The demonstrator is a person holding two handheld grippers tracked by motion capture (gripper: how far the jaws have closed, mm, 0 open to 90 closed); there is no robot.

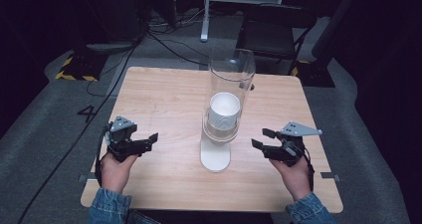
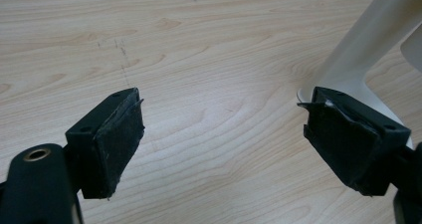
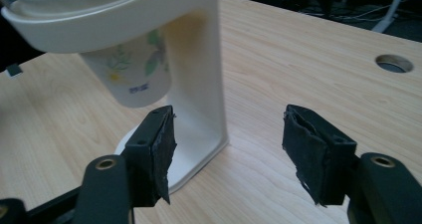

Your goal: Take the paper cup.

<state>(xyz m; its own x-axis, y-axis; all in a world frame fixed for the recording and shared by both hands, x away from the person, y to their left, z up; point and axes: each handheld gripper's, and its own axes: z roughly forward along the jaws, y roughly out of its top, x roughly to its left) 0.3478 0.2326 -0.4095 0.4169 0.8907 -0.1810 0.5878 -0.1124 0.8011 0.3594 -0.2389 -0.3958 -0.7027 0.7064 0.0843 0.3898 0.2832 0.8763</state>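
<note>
So the cup dispenser (image 1: pixel 221 119) sits pretty much dead center on the wooden table (image 1: pixel 164 99), and both grippers flank it, prob so either one can go for the cups w/o reaching across. Left gripper (image 1: pixel 149 140) is off to the dispenser's left, well apart from it, jaws spread wide w/ nothing between them. Right gripper (image 1: pixel 263 138) is on the dispenser's right, somewhat nearer, also gaping wide and empty. Both hover low, pointed in at the dispenser.

The thing to grab, imo, is the bottom paper cup (image 3: pixel 134 72): it pokes out under the dispenser's collar, hanging clear above the base, so it can be pulled down from below. In the right gripper view it's just beyond the jaws, up and to the left.

Materials: dispenser has a clear plastic tube on top, a smooth cream plastic collar, flat upright back and a round foot. Cup stack (image 1: pixel 224 109) inside the tube looks like white paper; the bottom cup has a little green leaf print. Table is light wood-grain laminate, w/ a cable hole (image 3: pixel 393 63) behind the dispenser. Gripper pads (image 3: pixel 161 154) are black, rubbery, frayed at the edges.
</note>
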